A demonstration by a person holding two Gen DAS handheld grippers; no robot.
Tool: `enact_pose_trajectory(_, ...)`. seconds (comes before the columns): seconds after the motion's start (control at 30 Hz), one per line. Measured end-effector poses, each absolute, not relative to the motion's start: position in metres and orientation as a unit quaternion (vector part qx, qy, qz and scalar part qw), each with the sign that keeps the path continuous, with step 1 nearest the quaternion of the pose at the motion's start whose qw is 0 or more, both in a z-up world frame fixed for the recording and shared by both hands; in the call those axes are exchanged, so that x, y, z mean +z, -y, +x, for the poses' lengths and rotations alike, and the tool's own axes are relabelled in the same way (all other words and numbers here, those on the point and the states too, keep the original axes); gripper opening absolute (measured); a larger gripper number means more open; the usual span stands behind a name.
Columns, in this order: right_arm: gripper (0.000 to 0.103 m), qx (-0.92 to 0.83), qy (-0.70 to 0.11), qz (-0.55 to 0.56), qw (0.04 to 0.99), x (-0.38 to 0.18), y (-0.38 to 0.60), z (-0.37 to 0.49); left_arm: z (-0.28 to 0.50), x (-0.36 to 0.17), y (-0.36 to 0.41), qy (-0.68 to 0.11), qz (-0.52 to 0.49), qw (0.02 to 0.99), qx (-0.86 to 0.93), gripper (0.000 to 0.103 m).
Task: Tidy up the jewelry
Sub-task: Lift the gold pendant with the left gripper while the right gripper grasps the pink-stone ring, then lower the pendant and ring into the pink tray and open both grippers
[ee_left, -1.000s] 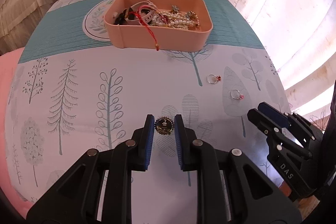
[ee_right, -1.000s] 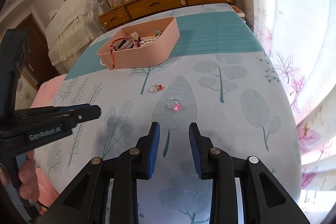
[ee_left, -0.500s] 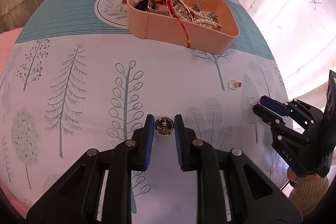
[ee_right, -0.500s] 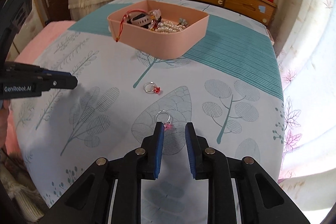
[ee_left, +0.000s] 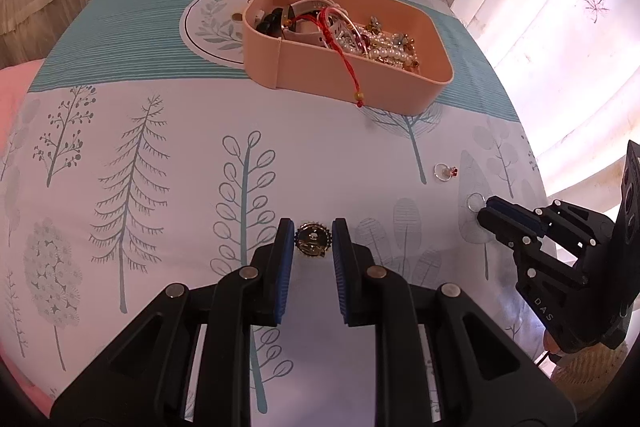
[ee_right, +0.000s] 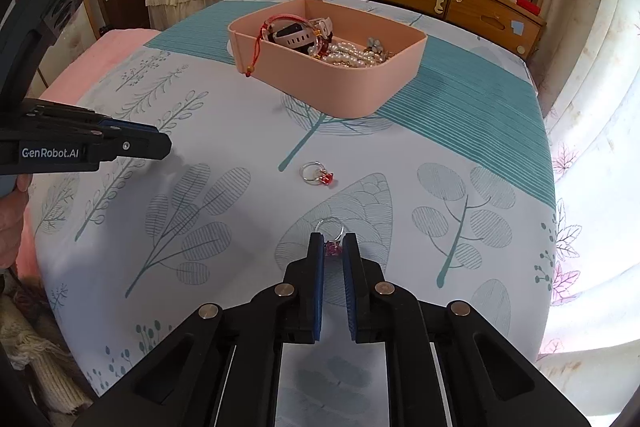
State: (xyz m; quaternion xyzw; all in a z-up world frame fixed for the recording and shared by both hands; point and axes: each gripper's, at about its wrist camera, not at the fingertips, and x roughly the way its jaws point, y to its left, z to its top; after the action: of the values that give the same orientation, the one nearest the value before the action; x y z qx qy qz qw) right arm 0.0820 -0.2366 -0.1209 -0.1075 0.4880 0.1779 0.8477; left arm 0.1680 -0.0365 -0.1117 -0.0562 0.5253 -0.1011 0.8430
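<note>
Right gripper [ee_right: 333, 247] has just pinched shut on the pink-stone ring [ee_right: 332, 247], lower centre. Left gripper [ee_left: 313, 242] still clamps the gold brooch [ee_left: 313, 239]. Both look ready for the pink tray [ee_right: 352, 95], upper centre.

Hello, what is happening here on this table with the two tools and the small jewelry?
A person is tidying jewelry with a pair of tongs in each hand. The left tongs grip a small round gold brooch. The right tongs have closed on the pink stone of a silver ring that lies on the patterned tablecloth. A second ring with a red stone is loose on the cloth. Farther back, the pink tray already holds pearls, a watch and a red cord that hangs over its wall.
</note>
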Motion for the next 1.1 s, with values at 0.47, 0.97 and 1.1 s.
enact_pose_trajectory(0.47, 0.009, 0.177, -0.391, -0.037, 0.902, -0.015, 0.212, 0.111, 0.237, -0.007, 0.000, -0.468, -0.068, 0.873, -0.114, 0.016)
enact_pose_trajectory(0.97, 0.009, 0.096, -0.417, 0.121, 0.895, 0.001, 0.181, 0.268, 0.346, -0.042, 0.023, -0.498, -0.080, 0.856, -0.113, 0.017)
enact_pose_trajectory(1.1, 0.009, 0.086, -0.439, 0.140, 0.883, -0.023, 0.180, 0.295, 0.358, -0.054, 0.028, -0.506, -0.067, 0.852, -0.117, 0.020)
